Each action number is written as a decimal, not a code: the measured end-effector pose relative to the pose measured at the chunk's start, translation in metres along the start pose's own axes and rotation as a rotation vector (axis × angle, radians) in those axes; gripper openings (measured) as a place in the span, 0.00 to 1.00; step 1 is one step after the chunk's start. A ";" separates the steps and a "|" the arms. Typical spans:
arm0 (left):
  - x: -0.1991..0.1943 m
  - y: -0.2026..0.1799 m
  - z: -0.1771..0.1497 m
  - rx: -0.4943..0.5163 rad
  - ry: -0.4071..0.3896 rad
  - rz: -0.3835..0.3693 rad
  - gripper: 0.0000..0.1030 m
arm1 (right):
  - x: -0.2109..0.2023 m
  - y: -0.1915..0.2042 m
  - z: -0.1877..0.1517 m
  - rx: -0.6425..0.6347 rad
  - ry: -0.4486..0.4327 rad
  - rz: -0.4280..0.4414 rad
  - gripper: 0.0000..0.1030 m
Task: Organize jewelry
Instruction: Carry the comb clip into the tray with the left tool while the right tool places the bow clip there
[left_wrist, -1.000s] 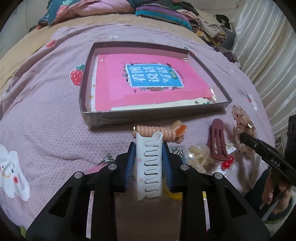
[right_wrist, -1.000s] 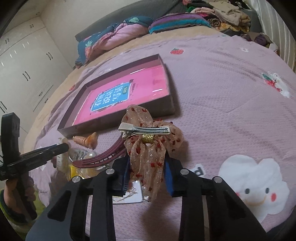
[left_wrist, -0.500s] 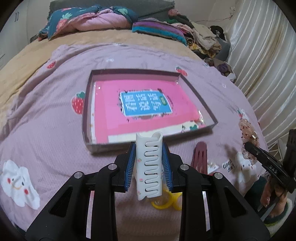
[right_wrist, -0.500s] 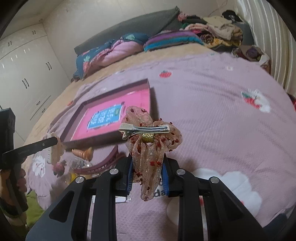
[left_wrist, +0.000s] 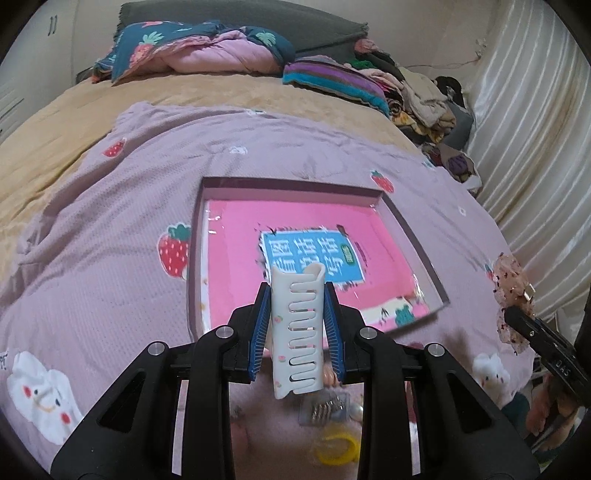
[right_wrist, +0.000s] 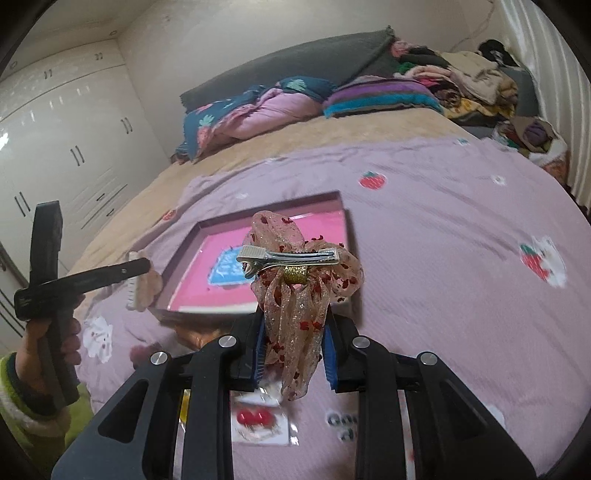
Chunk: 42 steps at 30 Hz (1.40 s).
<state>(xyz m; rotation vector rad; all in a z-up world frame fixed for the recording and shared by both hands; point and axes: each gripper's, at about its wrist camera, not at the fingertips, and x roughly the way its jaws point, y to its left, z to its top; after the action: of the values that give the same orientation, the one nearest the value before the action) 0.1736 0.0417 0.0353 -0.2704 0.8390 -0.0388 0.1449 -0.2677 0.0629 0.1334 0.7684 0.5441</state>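
My left gripper (left_wrist: 297, 328) is shut on a white claw hair clip (left_wrist: 297, 332) and holds it in the air above the near edge of a shallow dark box (left_wrist: 417, 236) with a pink lining. My right gripper (right_wrist: 293, 341) is shut on a sheer beige bow hair clip with red dots (right_wrist: 299, 280), also raised, right of the box (right_wrist: 347, 229). The bow clip (left_wrist: 511, 291) shows at the right edge of the left wrist view. The left gripper with the white clip (right_wrist: 133, 288) shows at the left of the right wrist view.
The box lies on a lilac strawberry-print blanket (left_wrist: 110, 258) on a bed. Below the grippers lie a yellow ring (left_wrist: 336, 448), a small packet of metal pins (left_wrist: 325, 408) and a card with red beads (right_wrist: 255, 419). Pillows and piled clothes (left_wrist: 417, 92) lie at the far end.
Both grippers have risen from the blanket with their clips and moved toward the box. The loose hair items have dropped to the bottom of both views.
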 end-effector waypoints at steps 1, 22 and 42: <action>0.002 0.002 0.002 -0.005 -0.002 0.001 0.20 | 0.004 0.002 0.004 -0.005 -0.001 -0.002 0.23; 0.061 0.024 0.017 -0.058 0.031 0.057 0.20 | 0.101 0.015 0.033 -0.029 0.124 -0.026 0.23; 0.043 0.033 0.001 -0.064 -0.003 0.076 0.60 | 0.129 0.000 0.004 0.054 0.183 -0.062 0.58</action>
<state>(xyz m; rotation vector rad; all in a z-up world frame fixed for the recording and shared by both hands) 0.2008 0.0681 -0.0038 -0.2983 0.8475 0.0599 0.2241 -0.2013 -0.0146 0.1104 0.9629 0.4810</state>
